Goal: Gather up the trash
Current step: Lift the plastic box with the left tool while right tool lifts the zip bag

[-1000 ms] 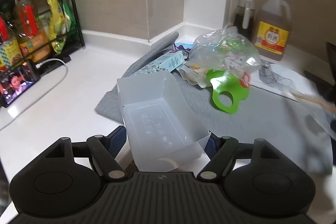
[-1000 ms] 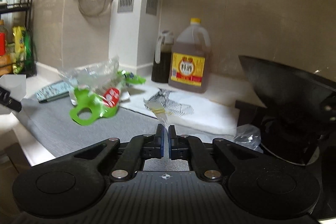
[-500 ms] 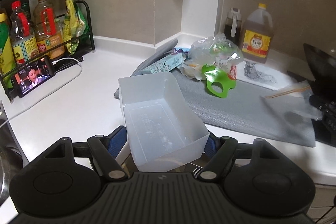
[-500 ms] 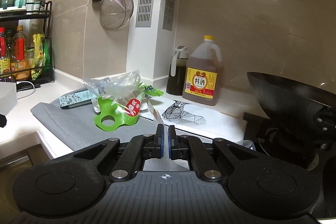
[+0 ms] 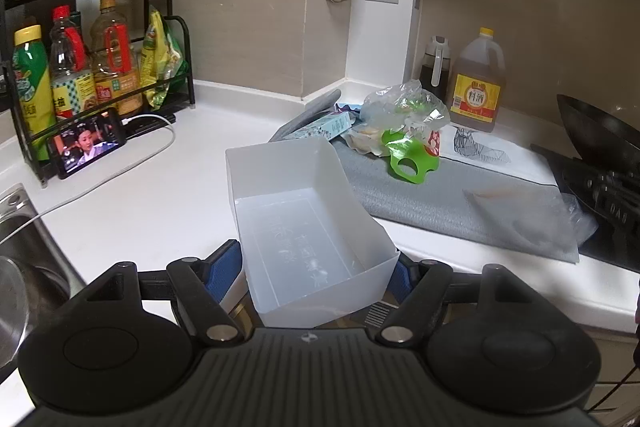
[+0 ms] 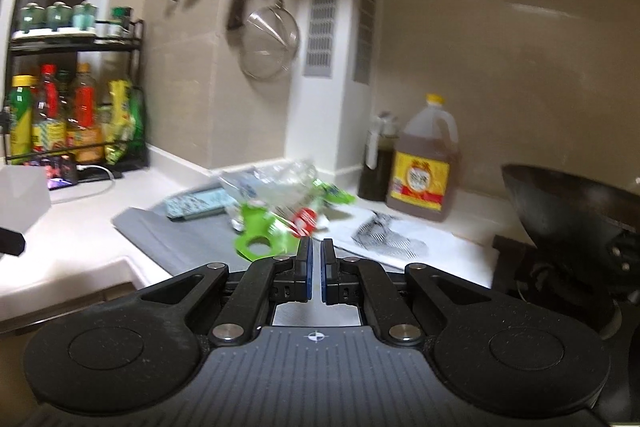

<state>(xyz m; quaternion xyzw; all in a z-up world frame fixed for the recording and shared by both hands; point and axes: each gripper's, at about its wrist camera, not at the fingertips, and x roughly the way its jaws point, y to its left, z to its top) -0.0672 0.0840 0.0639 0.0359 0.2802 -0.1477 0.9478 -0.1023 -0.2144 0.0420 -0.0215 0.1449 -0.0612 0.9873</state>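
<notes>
A: Why is the translucent bin (image 5: 308, 227) carried that way?

B: Left claw (image 5: 316, 269) clamps its near end, mouth up and tipped forward over the surface (image 5: 160, 195), likely so scraps can drop in. It looks empty: thin milky plastic, faint lettering on the floor.

A: Right claw (image 6: 316, 269)?

B: Pinched closed. A thin clear sliver may sit between the pads; cannot tell. View is blurred.

A: The trash?

B: Crinkled clear bag (image 5: 404, 107) with green packaging (image 5: 408, 163), heaped at the back of the grey mat (image 5: 432, 203), beside a teal carton (image 5: 328, 126).
</notes>
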